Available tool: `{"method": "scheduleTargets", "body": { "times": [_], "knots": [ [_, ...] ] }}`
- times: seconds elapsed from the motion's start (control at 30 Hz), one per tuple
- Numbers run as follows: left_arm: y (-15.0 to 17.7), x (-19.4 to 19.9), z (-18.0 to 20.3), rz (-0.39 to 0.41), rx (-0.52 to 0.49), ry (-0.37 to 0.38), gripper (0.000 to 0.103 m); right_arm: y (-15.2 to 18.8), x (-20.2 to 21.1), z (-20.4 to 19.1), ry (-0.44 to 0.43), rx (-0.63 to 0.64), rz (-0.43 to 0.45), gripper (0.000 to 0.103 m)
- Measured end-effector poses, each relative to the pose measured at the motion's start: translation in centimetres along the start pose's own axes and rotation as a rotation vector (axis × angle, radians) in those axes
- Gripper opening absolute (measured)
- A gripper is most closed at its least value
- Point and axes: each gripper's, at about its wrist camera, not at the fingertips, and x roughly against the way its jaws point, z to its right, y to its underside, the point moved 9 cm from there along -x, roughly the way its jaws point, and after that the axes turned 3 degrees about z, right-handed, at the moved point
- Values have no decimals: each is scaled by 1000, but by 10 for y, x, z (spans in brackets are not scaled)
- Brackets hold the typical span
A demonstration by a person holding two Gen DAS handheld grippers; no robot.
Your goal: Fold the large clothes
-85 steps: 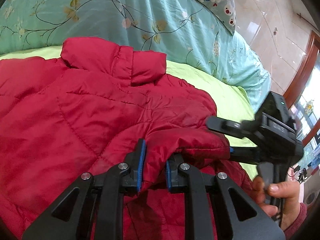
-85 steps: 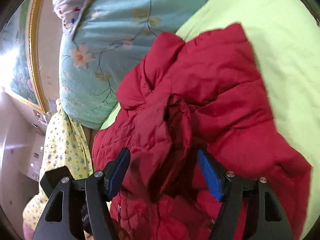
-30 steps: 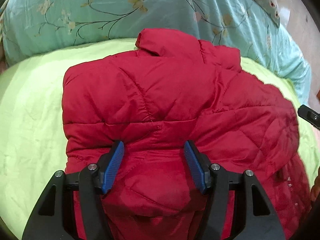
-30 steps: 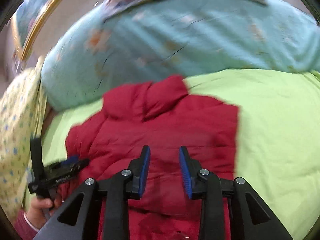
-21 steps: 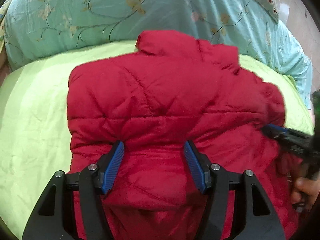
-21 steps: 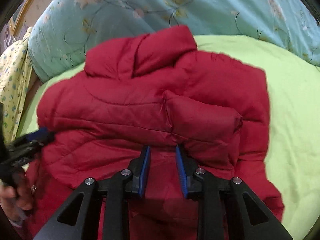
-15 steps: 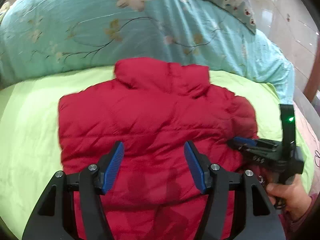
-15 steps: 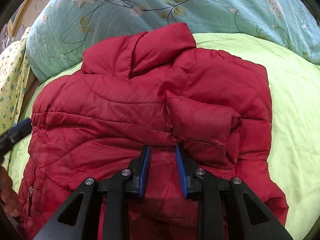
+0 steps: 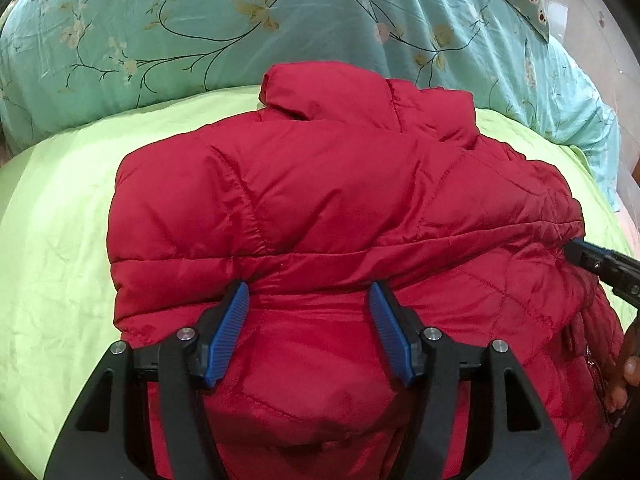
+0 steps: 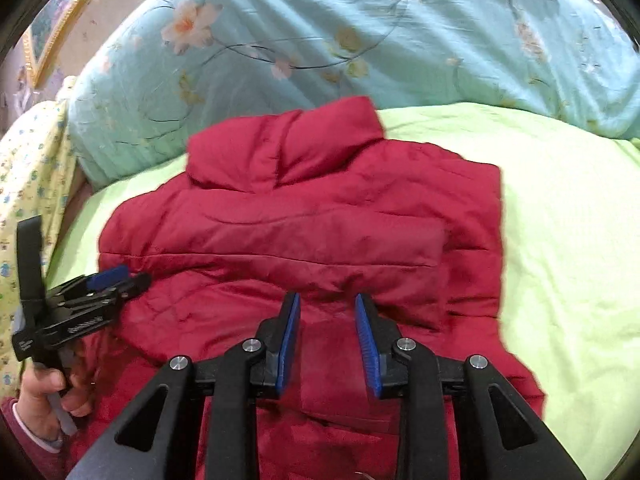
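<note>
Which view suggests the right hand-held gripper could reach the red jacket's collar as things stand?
Probably yes, per the right wrist view: the right hand-held gripper is open over the red jacket, with nothing lying between it and the collar.

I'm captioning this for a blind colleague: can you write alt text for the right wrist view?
A red puffer jacket lies on a lime-green sheet, collar toward a teal floral quilt. The right tongs hang open just above the jacket's middle, gripping nothing. At far left, the left tongs reach toward the jacket's edge.

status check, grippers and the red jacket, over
Left gripper open, right gripper open, neither holding. Red jacket flat on green sheet, sleeves folded in. Nothing in the way.
</note>
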Motion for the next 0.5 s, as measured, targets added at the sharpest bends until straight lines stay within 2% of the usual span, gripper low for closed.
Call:
{"method": "scheduleTargets", "body": {
  "times": [0.13,0.3,0.5],
  "knots": [
    [0,-2,0,2,-5,7,63,13,-23,13,-15,-37,-60,28],
    [4,7,-4,-11,20,16,63,14,-30,11,10,-16,-65,28],
    [12,1,-9,-25,42,21,63,15,-32,13,-11,-33,-63,28]
  ]
}}
